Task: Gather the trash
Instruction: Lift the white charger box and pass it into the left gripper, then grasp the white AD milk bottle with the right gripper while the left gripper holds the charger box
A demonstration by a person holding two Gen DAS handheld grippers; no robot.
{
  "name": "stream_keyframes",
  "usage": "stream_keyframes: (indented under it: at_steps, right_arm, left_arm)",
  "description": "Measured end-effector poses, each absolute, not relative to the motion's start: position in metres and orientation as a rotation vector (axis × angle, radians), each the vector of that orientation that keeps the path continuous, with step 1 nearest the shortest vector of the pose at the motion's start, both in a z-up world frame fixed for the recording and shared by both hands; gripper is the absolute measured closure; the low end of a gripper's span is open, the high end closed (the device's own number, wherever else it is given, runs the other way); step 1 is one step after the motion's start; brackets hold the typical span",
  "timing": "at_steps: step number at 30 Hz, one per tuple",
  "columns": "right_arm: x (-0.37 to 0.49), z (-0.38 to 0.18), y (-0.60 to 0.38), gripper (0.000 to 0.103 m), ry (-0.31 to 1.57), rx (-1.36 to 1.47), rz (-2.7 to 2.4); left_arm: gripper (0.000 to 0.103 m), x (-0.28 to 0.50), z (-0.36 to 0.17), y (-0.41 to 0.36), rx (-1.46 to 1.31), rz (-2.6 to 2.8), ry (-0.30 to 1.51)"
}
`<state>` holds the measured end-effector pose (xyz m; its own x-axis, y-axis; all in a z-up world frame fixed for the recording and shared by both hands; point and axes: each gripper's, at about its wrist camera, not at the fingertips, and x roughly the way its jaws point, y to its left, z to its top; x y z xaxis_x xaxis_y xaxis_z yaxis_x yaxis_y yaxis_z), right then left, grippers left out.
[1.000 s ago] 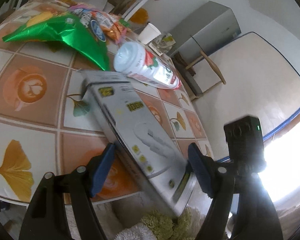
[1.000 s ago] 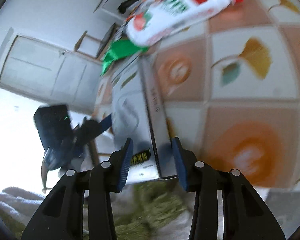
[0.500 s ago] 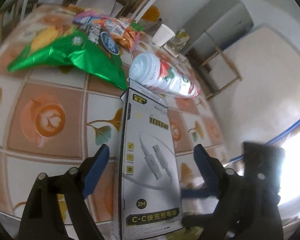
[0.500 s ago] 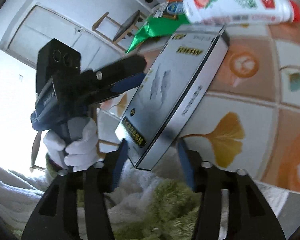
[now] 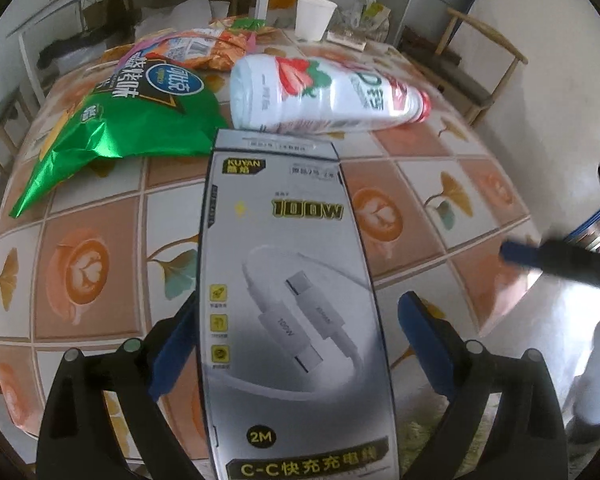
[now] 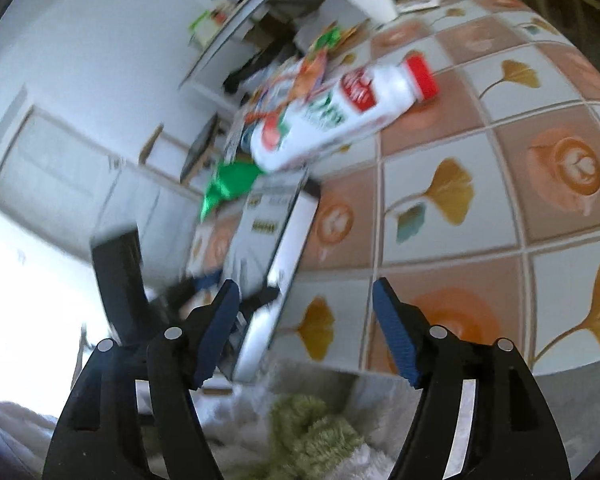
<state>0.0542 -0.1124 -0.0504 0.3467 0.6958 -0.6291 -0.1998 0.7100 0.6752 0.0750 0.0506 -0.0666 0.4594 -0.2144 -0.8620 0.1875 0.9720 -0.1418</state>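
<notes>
Fingers (image 5: 424, 344) of both grippers have just been opening, straddling glossy flat cable box (image 5: 288, 304).

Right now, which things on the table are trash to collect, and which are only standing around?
Likely trash to collect:
- cable box
- green snack bag
- orange snack bag
- yogurt bottle, lying on its side

Probably just lying about:
- paper cup, upright; might be trash too
- wooden chair
- metal shelf
- patterned tablecloth

Cable box (image 5: 292, 300) top: "KUYAN", "100W"
Cable box bottom: "2M", "C-C" with Chinese characters
Connector pictured on box: "100W"
</notes>
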Motion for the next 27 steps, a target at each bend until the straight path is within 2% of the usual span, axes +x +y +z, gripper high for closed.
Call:
stream_keyframes:
  at_steps: [5,7,9,11,20,27]
  right_arm:
    - [0.094,-0.052,-0.131,0.032,1.087,0.768,0.591]
    - [0.111,-0.055,-0.119,0.030,1.110,0.852,0.570]
    - [0.130,-0.057,-0.114,0.029,1.142,0.941,0.551]
    - [0.144,-0.061,-0.108,0.026,1.183,1.006,0.505]
    - [0.201,-0.082,-0.100,0.026,1.324,1.214,0.198]
    - [0.234,-0.092,-0.092,0.027,1.384,1.196,-0.007]
  left_arm:
    - [0.011,0.075,-0.070,0.048,0.021,-0.225,1.037]
    - [0.019,0.073,-0.069,0.048,0.048,-0.204,1.020]
    - [0.022,0.071,-0.069,0.049,0.051,-0.200,1.010]
    - [0.022,0.067,-0.069,0.051,0.048,-0.192,1.005]
    - [0.022,0.048,-0.068,0.057,0.026,-0.176,0.988]
    - [0.022,0.043,-0.067,0.060,0.009,-0.194,0.979]
